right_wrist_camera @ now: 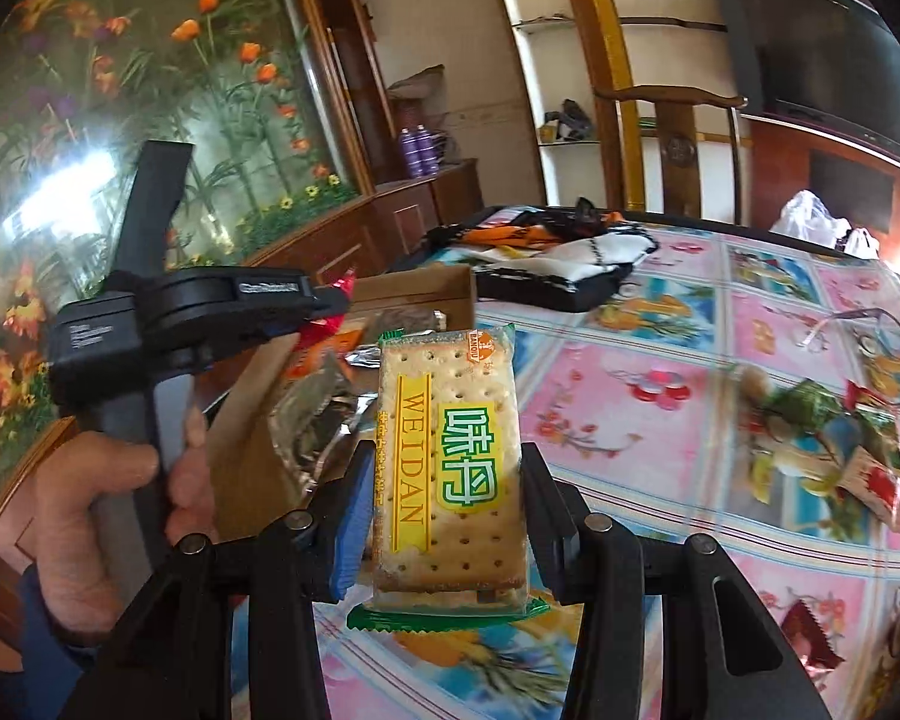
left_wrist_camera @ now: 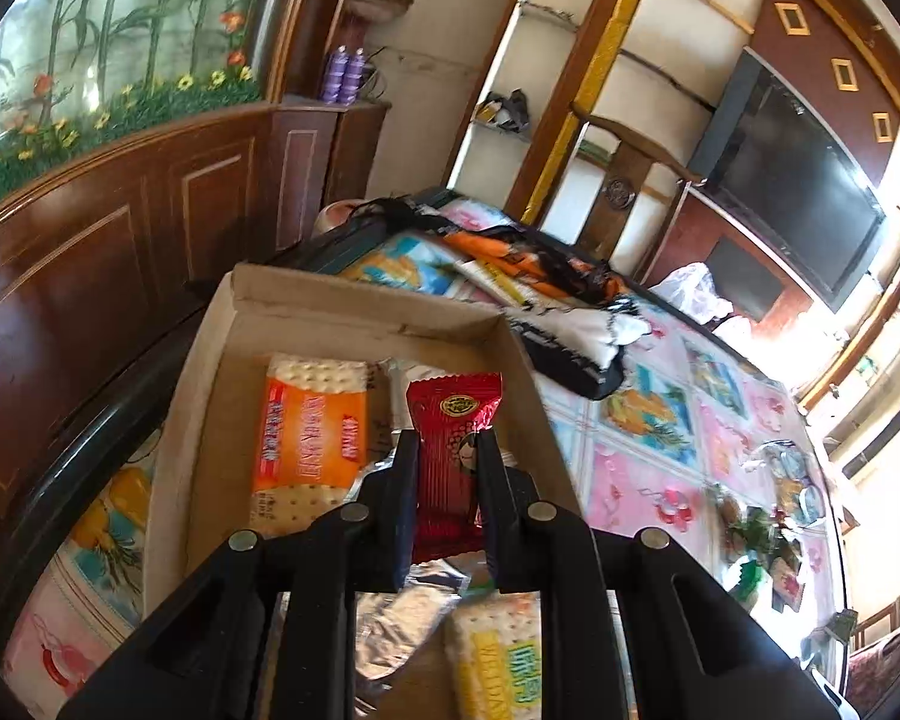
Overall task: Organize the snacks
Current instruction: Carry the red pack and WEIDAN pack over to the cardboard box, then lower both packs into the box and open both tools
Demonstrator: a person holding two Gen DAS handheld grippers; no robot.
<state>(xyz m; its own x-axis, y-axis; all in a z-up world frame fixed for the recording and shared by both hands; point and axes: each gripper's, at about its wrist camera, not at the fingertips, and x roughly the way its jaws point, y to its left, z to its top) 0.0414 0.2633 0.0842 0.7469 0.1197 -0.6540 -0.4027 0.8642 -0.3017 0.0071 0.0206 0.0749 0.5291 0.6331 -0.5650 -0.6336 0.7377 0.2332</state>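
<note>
Left gripper (left_wrist_camera: 448, 450) was clamped on a red snack (left_wrist_camera: 450, 450), held over the cardboard box (left_wrist_camera: 354, 315); an orange cracker pack (left_wrist_camera: 312, 420) lay in the box to its left. Right gripper (right_wrist_camera: 447, 474) was clamped on a green cracker pack (right_wrist_camera: 447, 468), above the flowered tablecloth (right_wrist_camera: 660, 408), with the box ahead-left.

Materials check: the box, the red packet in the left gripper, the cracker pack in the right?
Box: looks like brown cardboard, matte, with raw scuffed edges and a folded corner.
Red packet, clamped in the left gripper: likely foil-lined plastic film; glossy, with crinkled highlights.
Cracker pack, held in the right gripper: clear glossy plastic wrap with printed label; crackers show through, green crimped ends.
</note>
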